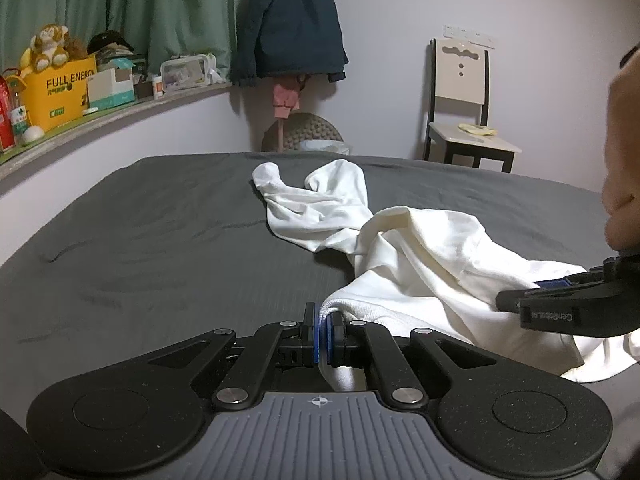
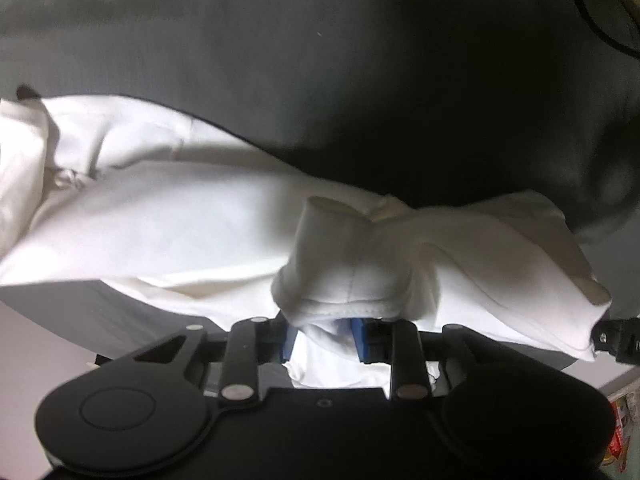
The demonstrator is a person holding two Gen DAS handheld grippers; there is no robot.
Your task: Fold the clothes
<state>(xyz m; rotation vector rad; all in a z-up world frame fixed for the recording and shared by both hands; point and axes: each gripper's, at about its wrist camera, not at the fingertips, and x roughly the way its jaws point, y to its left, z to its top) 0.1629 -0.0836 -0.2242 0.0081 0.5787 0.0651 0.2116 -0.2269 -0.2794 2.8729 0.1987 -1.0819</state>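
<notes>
Grey bed (image 1: 160,248): L gripper (image 1: 323,326) pinches white garment (image 1: 420,256) hem.

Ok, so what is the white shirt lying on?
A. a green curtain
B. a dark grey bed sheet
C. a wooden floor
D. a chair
B: in the left wrist view the white shirt is spread across the dark grey bed sheet, while the chair and the green curtain stand well behind it by the wall.
</notes>
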